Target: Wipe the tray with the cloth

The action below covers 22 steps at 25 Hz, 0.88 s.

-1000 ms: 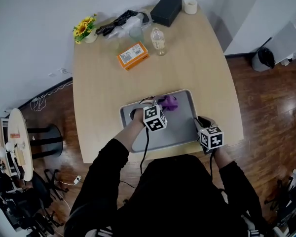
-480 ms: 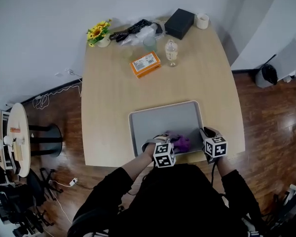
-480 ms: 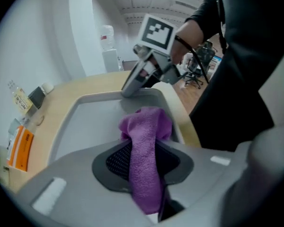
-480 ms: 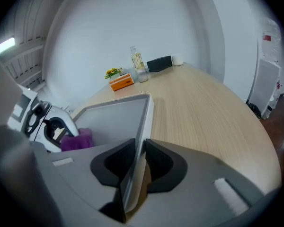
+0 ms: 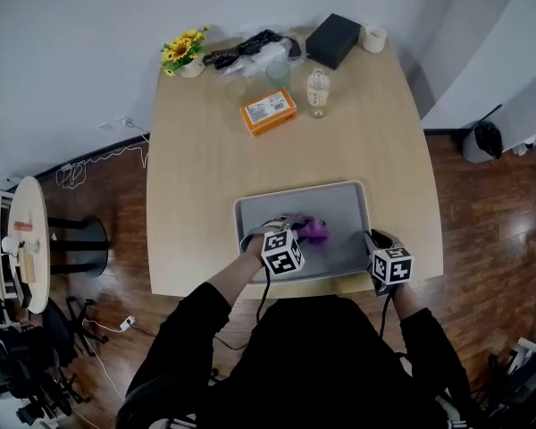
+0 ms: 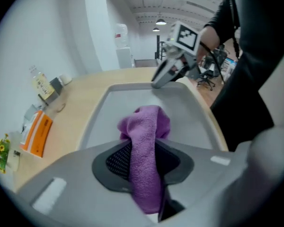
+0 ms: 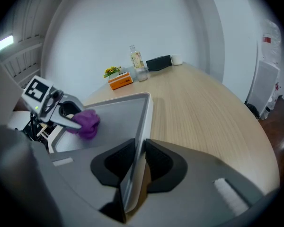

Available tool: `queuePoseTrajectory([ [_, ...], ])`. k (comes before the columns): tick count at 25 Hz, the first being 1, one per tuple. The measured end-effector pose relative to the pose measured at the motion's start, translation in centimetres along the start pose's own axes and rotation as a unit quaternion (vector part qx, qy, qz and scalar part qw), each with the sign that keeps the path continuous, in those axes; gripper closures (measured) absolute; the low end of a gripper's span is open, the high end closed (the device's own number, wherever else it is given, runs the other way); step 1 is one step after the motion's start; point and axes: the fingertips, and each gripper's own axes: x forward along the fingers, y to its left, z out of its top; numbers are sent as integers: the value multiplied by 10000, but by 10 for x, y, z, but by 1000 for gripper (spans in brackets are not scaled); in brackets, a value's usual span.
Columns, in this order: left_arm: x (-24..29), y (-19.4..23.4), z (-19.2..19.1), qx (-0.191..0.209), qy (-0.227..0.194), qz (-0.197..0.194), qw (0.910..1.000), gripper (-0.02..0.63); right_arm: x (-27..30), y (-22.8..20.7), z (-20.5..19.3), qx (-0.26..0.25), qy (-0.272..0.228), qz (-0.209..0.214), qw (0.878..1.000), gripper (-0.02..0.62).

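Dragged off the near edge of the tray [image 5: 339,206], the cloth [image 5: 314,231] sat mid-tray in the head view. In the left gripper [image 6: 143,162] view, its jaws clamped the bunched cloth for wiping. In the right gripper [image 7: 137,150] view, its jaws pinched the tray's right rim, likely steadying it.

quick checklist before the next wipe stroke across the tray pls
1. Cloth pinched in the left claw: ok, pads shut on it.
2. Right claw steadying the tray: ok, shut on its right rim.
3. Cloth down on the tray floor: ok, its bunched end rests there.
4. Tray fully on the table: ok, though near the front edge.
5. Nothing else lying in the tray: ok.
6. Which parts are already clean: cannot tell.
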Motion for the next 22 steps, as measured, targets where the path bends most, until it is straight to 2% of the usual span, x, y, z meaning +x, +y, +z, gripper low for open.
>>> queuePoseTrajectory([
  [4,-7,79,-23,-139,406,662,9969,515,1,0,-1,2,0,-29,10000,523],
  [6,-9,89,-26,-152,410,692,9966,515,1,0,-2,1,-2,-22,10000,523],
  [9,-12,82,-27,-393,263,764,9960,515,1,0,-2,-4,-6,-24,10000,523],
  [12,-17,43,-25,-529,134,628,9965,515,1,-2,-3,-12,-12,-46,10000,523],
  [18,-30,-91,-28,-342,-15,-394,9986,515,-1,-6,-1,-11,-32,-112,9999,525],
  [20,-31,-108,-32,-345,-107,-399,9985,521,0,-6,-2,0,-27,-122,9999,525],
  [22,-30,-107,-35,-324,-166,-419,9985,518,1,-6,-2,13,-26,-127,9999,525],
])
